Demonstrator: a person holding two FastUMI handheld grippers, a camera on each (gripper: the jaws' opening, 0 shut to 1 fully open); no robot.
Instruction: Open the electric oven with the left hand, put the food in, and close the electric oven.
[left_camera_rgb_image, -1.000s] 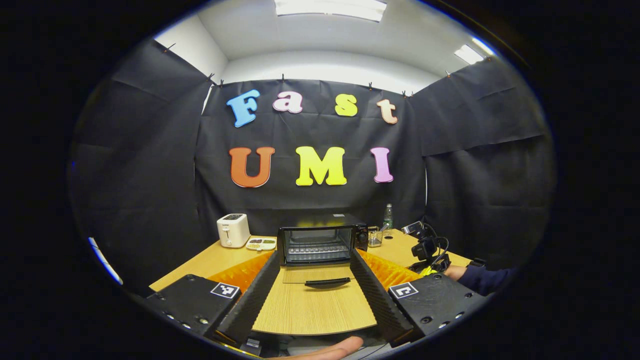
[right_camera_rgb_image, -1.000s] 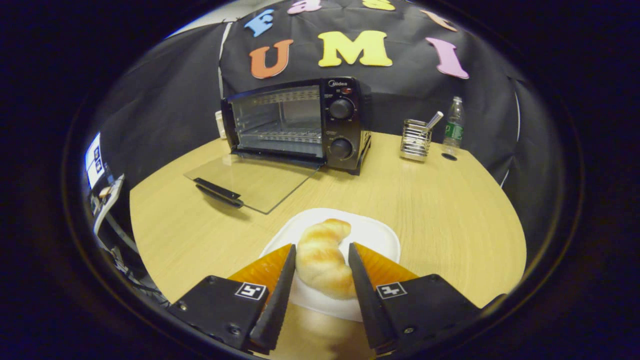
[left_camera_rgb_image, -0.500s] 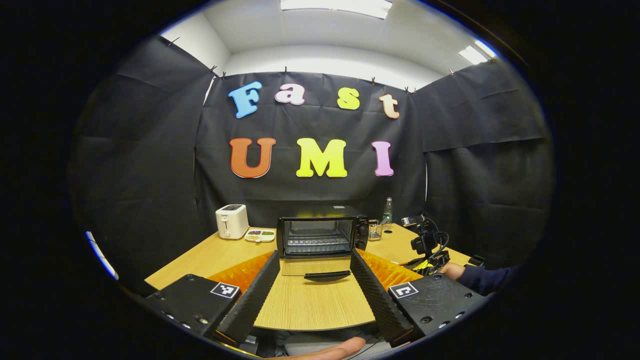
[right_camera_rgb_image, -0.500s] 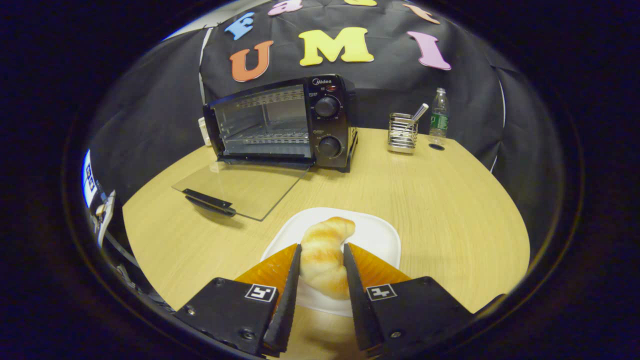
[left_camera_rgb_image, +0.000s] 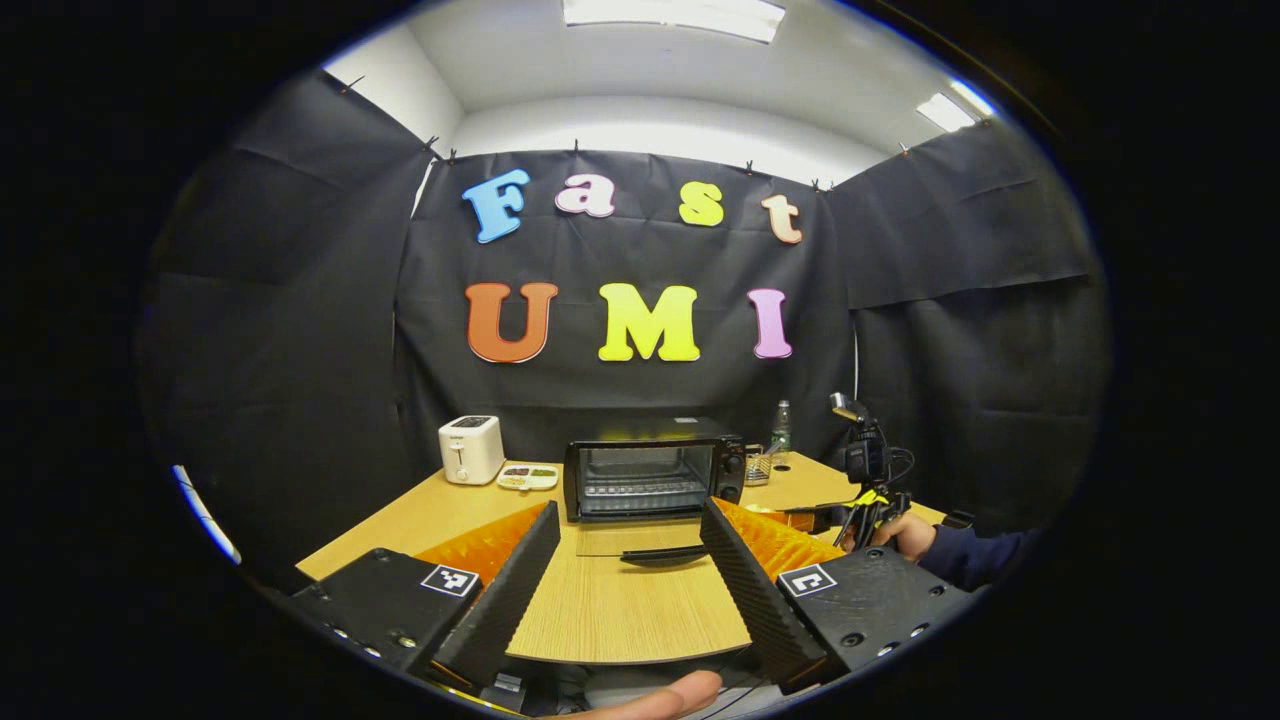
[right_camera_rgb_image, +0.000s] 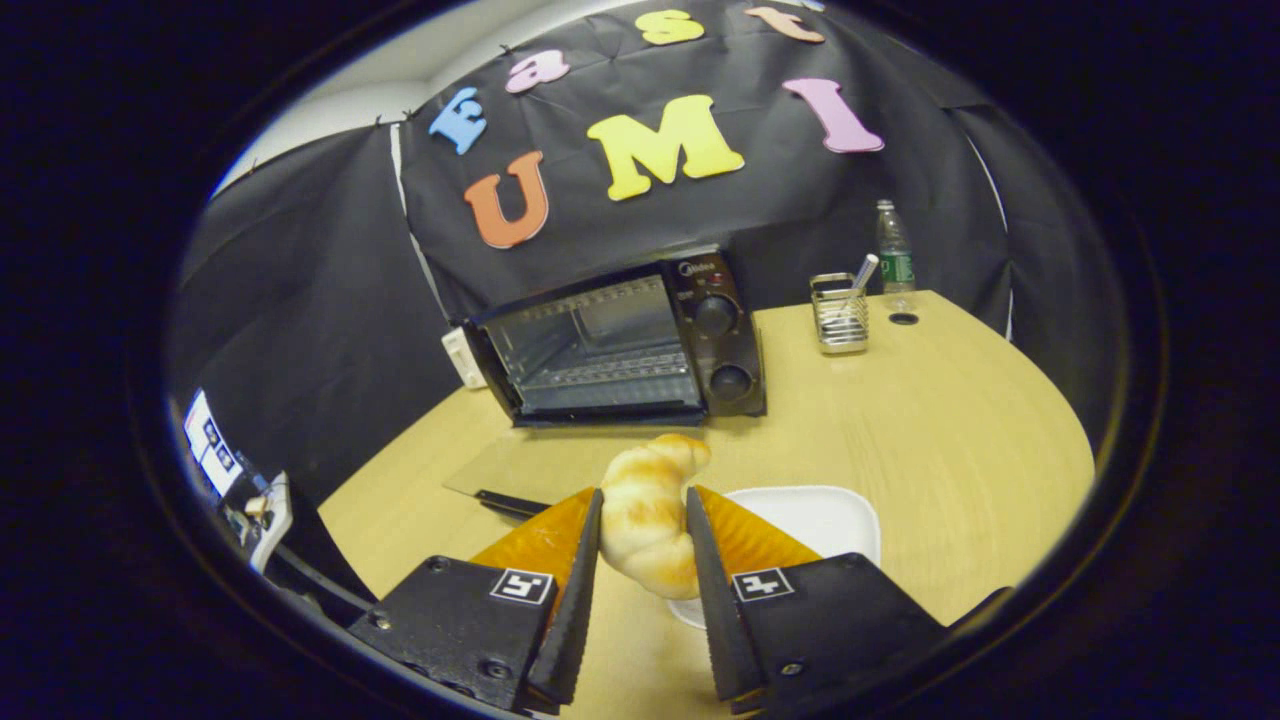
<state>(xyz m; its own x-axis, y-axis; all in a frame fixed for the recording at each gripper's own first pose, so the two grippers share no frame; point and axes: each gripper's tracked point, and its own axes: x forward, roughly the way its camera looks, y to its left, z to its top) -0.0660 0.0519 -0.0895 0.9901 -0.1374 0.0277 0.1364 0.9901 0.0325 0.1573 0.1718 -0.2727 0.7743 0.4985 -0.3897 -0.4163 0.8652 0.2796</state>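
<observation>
Right gripper (right_camera_rgb_image: 640, 560) was clamped on the croissant (right_camera_rgb_image: 648, 510), both fingers pressing its sides, the pastry held clear above the wooden table (right_camera_rgb_image: 950, 400). White plate (right_camera_rgb_image: 815, 515) lay at 3 o'clock of the croissant, bare. Electric oven (right_camera_rgb_image: 625, 345) stood at 12 o'clock, its glass door (right_camera_rgb_image: 520, 472) folded flat onto the table (handle toward the camera). Left gripper (left_camera_rgb_image: 625, 575) hung with fingers spread wide, nothing between them, oven (left_camera_rgb_image: 650, 478) straight ahead. White toaster (left_camera_rgb_image: 471, 449) sat at the oven's 9 o'clock; utensil holder (right_camera_rgb_image: 838, 312) and bottle (right_camera_rgb_image: 893, 250) at its 3 o'clock.
</observation>
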